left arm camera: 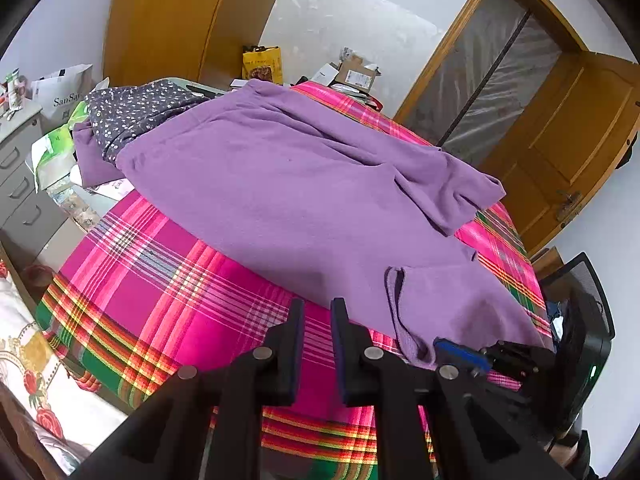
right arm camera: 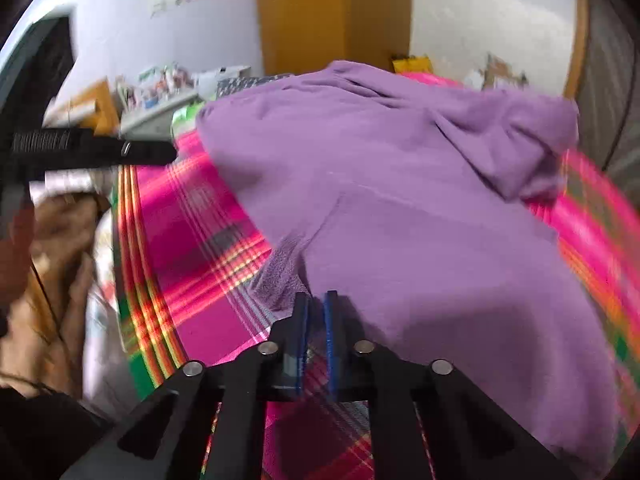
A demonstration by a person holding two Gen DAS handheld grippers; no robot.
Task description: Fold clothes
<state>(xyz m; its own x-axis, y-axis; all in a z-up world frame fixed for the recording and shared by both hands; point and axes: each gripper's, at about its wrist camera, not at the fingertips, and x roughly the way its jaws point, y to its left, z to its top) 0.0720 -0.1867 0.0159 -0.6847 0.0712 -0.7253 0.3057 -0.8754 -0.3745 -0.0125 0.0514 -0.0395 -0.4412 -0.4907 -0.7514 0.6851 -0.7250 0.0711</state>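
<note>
A large purple garment (left arm camera: 300, 184) lies spread over a table covered by a pink plaid cloth (left arm camera: 160, 280). One sleeve is bunched at the right (left arm camera: 452, 192), and a ribbed hem corner (left arm camera: 404, 320) curls up near the front. My left gripper (left arm camera: 318, 308) hovers open over bare plaid, just left of that hem, with nothing between its fingers. My right gripper (right arm camera: 315, 300) has its tips at the ribbed hem (right arm camera: 280, 276) of the purple garment (right arm camera: 400, 200). A narrow gap shows between its blue pads. It also appears as a blue pad, the right gripper (left arm camera: 464, 354), beside the hem.
A dark dotted garment (left arm camera: 136, 116) lies at the table's far left. Grey drawers (left arm camera: 20, 176) stand to the left, and a yellow bag (left arm camera: 262, 64) and cardboard boxes (left arm camera: 352, 74) sit at the back. A wooden door (left arm camera: 560, 140) and a black chair (left arm camera: 584, 320) are on the right.
</note>
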